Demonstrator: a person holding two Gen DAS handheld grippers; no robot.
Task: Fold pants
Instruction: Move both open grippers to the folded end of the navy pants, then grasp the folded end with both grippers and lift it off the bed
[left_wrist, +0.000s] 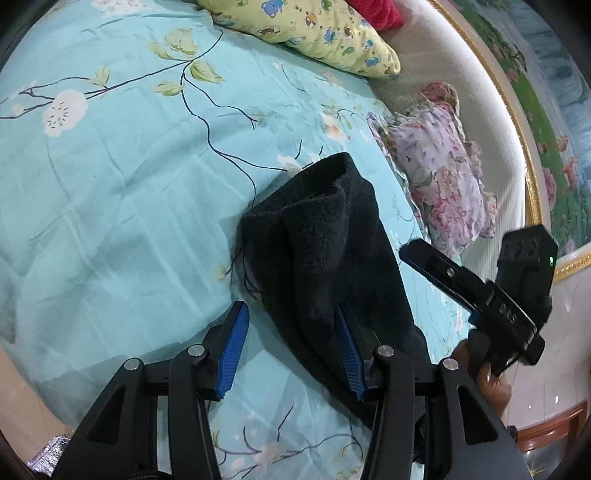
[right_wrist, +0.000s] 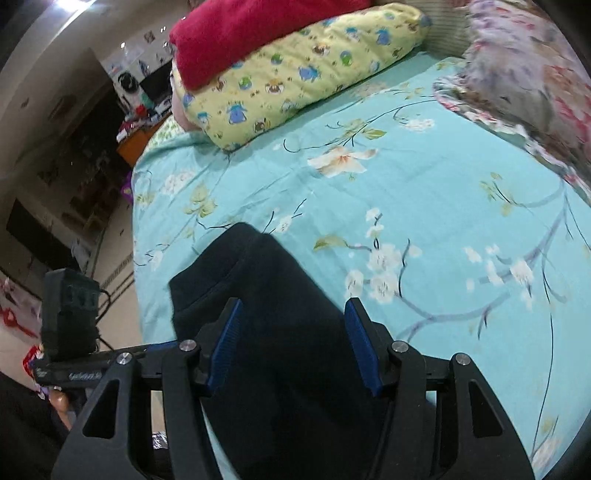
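left claw (left_wrist: 291, 347): jaws spread wide, nothing pinched. Left pad hangs over bare sheet, right pad (left_wrist: 349, 354) sits over the edge of the black cloth. Reads as staged to take the near left edge, not yet gripping.
right claw (right_wrist: 295, 343): jaws spread too, the dark cloth filling the gap between the blue pads. No pinch visible, pads stand clear of each other. Looks lined up straight over the bundle so a close would catch a thick layer.
pants (left_wrist: 325, 251): black knit fabric, lower centre of both views, lying on the bed near its front edge. Already doubled lengthwise by the look of it; rounded fold ridge runs away from the cameras, far end is a ribbed opening up-frame. Loose threads trail off the left side.
bed sheet (left_wrist: 110, 184): teal floral, mostly flat around the garment, so there's room up-frame to lay a fold over.
other tool: right unit shows at lower right of the left view, left unit at lower left of the right view, so the two sit close side by side at the near end.
clutter: yellow pillow (right_wrist: 295, 74), red blanket (right_wrist: 251, 33) on top of it, floral pillow (left_wrist: 439, 173) at right, all well apart from the cloth.
stage (judgement): mid-fold; next likely needs both to clamp the near end and carry it toward the far opening.
risk: thick knit may slip or bunch if only the top layer is caught.
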